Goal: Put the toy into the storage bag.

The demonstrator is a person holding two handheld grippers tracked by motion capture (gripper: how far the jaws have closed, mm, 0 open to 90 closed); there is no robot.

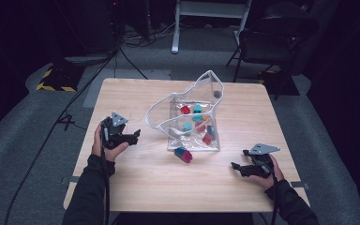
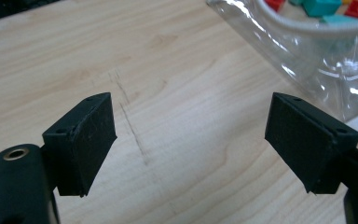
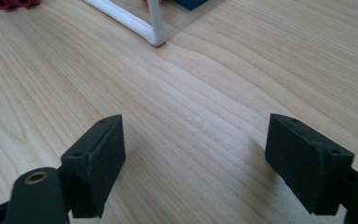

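A clear plastic bag [image 1: 194, 101] with white trim lies open in the middle of the wooden table [image 1: 136, 185], with several red and teal bricks [image 1: 198, 123] inside. A teal-and-red brick [image 1: 183, 154] sits on the wood just in front of the bag. My left gripper [image 1: 135, 135] is low over the table to the bag's left and points toward it. In the left gripper view the left gripper [image 2: 191, 135] is open over bare wood, with the bag [image 2: 317, 60] ahead to the right. My right gripper [image 1: 236, 167] rests near the front right, and the right gripper [image 3: 198, 154] stands open with nothing between its pads.
The bag's white-trimmed corner [image 3: 151, 32] lies ahead of the right gripper, with a red brick [image 3: 9, 3] at the top left of that view. Beyond the table stand a dark chair [image 1: 274, 37] and a white frame [image 1: 206, 14]. Cables [image 1: 61, 119] trail over the floor at left.
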